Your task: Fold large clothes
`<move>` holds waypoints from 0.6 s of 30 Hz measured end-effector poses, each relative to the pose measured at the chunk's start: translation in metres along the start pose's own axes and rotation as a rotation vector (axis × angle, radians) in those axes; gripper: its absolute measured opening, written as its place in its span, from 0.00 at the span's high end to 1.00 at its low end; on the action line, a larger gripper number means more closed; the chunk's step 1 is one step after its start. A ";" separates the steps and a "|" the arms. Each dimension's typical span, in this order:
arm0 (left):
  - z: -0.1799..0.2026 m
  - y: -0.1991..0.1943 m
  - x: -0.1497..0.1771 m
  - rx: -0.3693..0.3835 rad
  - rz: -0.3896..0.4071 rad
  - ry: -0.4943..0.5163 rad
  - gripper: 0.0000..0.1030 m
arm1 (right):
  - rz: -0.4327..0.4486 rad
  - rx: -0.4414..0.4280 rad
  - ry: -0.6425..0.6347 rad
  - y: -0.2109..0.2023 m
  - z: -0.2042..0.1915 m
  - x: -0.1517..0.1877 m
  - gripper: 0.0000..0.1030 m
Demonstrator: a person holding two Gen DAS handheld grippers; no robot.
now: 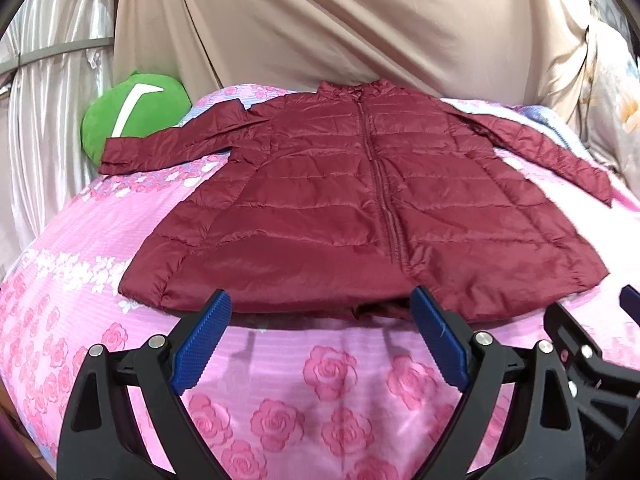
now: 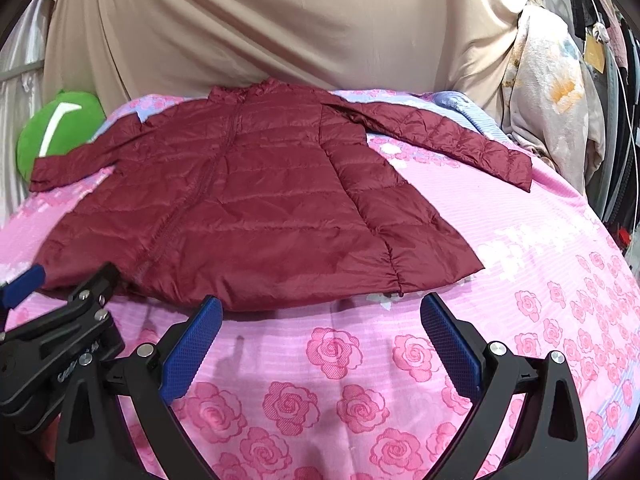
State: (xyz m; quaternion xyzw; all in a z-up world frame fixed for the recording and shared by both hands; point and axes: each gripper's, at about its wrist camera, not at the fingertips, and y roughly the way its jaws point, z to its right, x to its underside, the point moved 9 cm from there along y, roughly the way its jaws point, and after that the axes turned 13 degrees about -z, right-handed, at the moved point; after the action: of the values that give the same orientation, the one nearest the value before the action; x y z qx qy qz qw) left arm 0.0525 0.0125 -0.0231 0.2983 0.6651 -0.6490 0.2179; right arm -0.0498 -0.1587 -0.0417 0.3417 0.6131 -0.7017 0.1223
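A dark red quilted jacket (image 1: 360, 208) lies flat on the bed, front up and zipped, collar at the far side, both sleeves spread outward. The right wrist view shows the same jacket (image 2: 248, 200) with its right sleeve (image 2: 444, 140) stretched toward the far right. My left gripper (image 1: 322, 312) hovers open just in front of the hem near the zip, with nothing between its blue pads (image 1: 204, 344). My right gripper (image 2: 320, 316) is open too, in front of the hem's right corner. Each gripper shows at the edge of the other's view.
The bed carries a pink rose-patterned sheet (image 1: 328, 400). A green plush cushion (image 1: 132, 116) sits by the left sleeve cuff. A beige cloth (image 1: 340, 24) hangs behind the bed. Pale bedding and hanging clothes (image 2: 560, 92) crowd the far right.
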 end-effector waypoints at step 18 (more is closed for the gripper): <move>0.005 -0.008 0.003 -0.001 -0.036 0.016 0.14 | 0.007 -0.005 0.010 -0.014 0.003 -0.007 0.05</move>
State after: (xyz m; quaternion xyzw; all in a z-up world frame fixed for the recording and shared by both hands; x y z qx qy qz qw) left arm 0.0444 0.0083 -0.0190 0.2916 0.6723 -0.6500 0.2010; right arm -0.0538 -0.1601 -0.0260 0.3472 0.6142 -0.6980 0.1226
